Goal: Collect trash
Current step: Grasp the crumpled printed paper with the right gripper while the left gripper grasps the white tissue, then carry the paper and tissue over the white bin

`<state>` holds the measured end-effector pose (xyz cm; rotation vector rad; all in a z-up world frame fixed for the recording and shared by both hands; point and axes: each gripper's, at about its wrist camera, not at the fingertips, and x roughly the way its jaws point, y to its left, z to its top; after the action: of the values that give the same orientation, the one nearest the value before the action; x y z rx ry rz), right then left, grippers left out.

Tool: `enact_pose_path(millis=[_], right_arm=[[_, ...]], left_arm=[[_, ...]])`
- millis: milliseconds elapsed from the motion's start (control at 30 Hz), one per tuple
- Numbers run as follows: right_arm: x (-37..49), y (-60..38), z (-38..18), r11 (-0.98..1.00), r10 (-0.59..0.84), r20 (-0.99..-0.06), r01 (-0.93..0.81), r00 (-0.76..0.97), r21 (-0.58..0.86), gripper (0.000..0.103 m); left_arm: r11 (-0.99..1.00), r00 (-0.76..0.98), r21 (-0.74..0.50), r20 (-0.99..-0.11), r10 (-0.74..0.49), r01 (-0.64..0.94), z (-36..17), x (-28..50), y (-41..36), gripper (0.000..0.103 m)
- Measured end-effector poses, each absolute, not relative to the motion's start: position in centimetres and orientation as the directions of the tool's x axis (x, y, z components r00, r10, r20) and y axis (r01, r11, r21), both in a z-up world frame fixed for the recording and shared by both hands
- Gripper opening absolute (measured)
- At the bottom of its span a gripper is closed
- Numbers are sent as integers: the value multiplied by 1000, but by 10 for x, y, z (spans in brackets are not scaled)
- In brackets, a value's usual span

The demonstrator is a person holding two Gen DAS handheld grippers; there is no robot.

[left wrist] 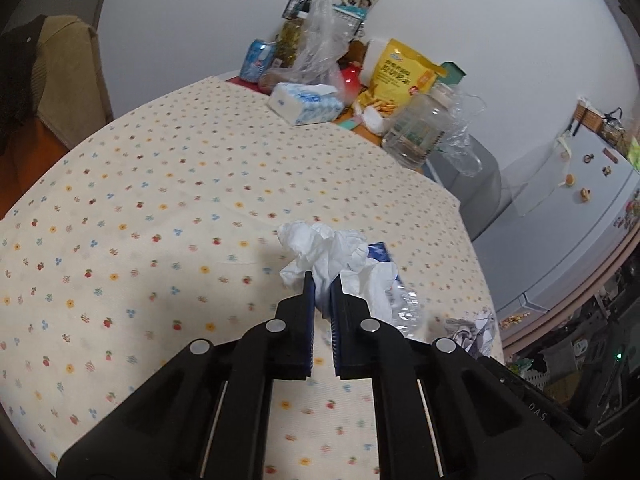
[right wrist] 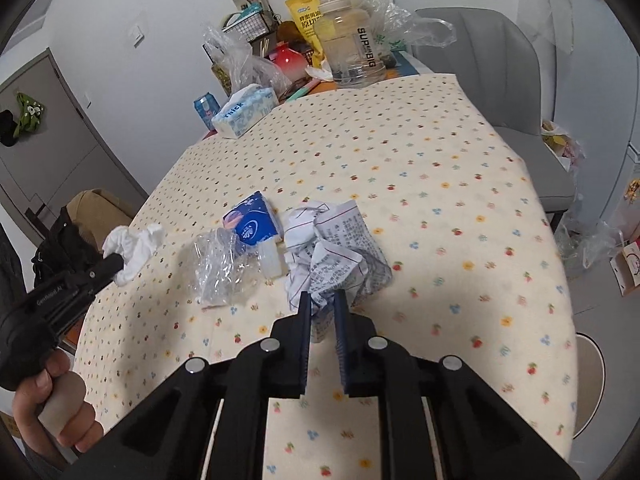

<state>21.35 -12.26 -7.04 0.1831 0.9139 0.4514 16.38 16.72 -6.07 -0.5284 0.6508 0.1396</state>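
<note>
**Trash gripped on both sides of the floral desk**

Tissue (left wrist: 320, 252), white and crumpled, sits pinched between the nearly closed fingers of the left hand-held gripper (left wrist: 323, 286); the right wrist view shows that wad (right wrist: 130, 250) at the desk's left edge, though whether it is lifted off the cloth I cannot tell. The right hand-held gripper (right wrist: 322, 300) is likewise closed down on a crumpled printed paper (right wrist: 340, 248), which rests on the desk (right wrist: 440, 160) near its middle.

Between the two wads lie a crushed clear plastic wrapper (right wrist: 218, 268), a blue tissue pack (right wrist: 250, 222) and a small white bottle (right wrist: 270, 258), the bottle touching the paper's left side.

At the far end of the desk stands a big clear jug (right wrist: 352, 52), its inside apparently holding nothing. Just beside it are a yellow snack bag (right wrist: 310, 16), a wire basket (right wrist: 250, 28) with items I cannot make out, a clear plastic bag (right wrist: 240, 64), a boxed tissue pack (right wrist: 244, 110) and a blue can (right wrist: 206, 108).
</note>
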Motion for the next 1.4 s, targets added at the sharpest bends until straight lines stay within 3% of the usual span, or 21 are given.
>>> enact_pose_path(millis=[767,1400], right_arm=[[167,-282,-46,930,332,-654,-119,680,349,7],[157,-447,-98,889,194,-682,167,705,426,6]], left_arm=[[921,751,-390,-603,-269,17,-47,200,-18,8],[907,617,-338,-665,-420,252,-71,246,-200,8]])
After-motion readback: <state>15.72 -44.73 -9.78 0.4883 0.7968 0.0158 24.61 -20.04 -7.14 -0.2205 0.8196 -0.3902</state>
